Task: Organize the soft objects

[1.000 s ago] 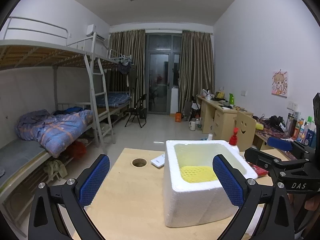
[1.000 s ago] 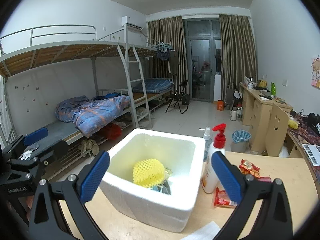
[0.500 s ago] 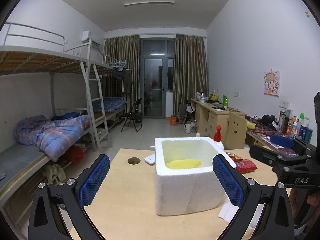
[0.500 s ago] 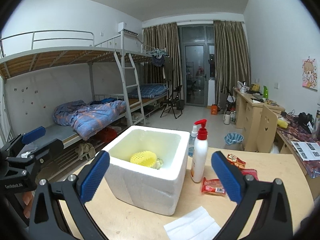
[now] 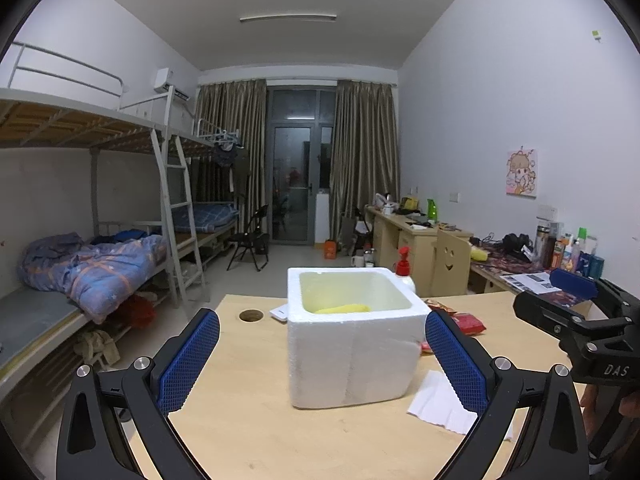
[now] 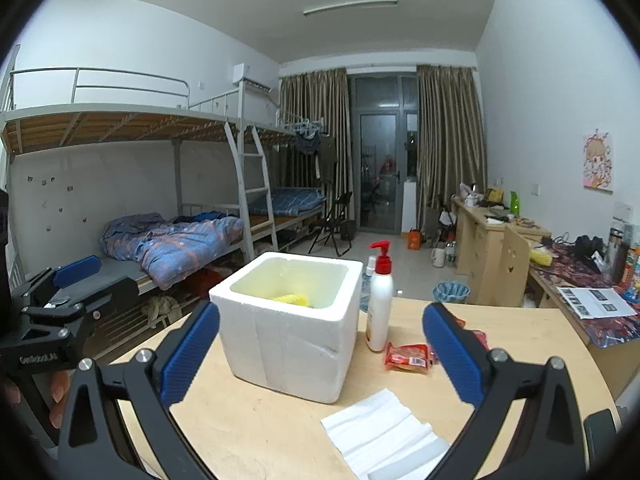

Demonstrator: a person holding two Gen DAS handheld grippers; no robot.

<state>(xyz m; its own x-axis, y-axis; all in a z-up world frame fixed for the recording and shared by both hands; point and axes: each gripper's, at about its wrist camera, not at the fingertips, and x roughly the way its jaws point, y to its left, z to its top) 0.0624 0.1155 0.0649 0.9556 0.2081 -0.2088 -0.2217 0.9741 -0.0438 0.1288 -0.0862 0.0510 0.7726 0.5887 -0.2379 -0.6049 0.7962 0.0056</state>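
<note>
A white foam box (image 5: 352,340) stands on the wooden table (image 5: 248,432); it also shows in the right wrist view (image 6: 288,328). A yellow foam net (image 5: 344,309) lies inside it, mostly hidden by the rim, and shows in the right wrist view (image 6: 292,300). A white tissue (image 6: 384,436) lies flat on the table in front of the box, seen too in the left wrist view (image 5: 444,404). My left gripper (image 5: 322,364) is open and empty, back from the box. My right gripper (image 6: 320,356) is open and empty, also back from the box.
A white pump bottle with a red top (image 6: 380,300) stands right of the box. Red snack packets (image 6: 408,358) lie near it. A round cable hole (image 5: 251,315) and a small white device (image 5: 279,313) sit at the table's far left. Bunk beds and desks line the room.
Both grippers have pulled back and away from the box, which now looks smaller and farther. The tissue has come into view. Both stay open and empty.
</note>
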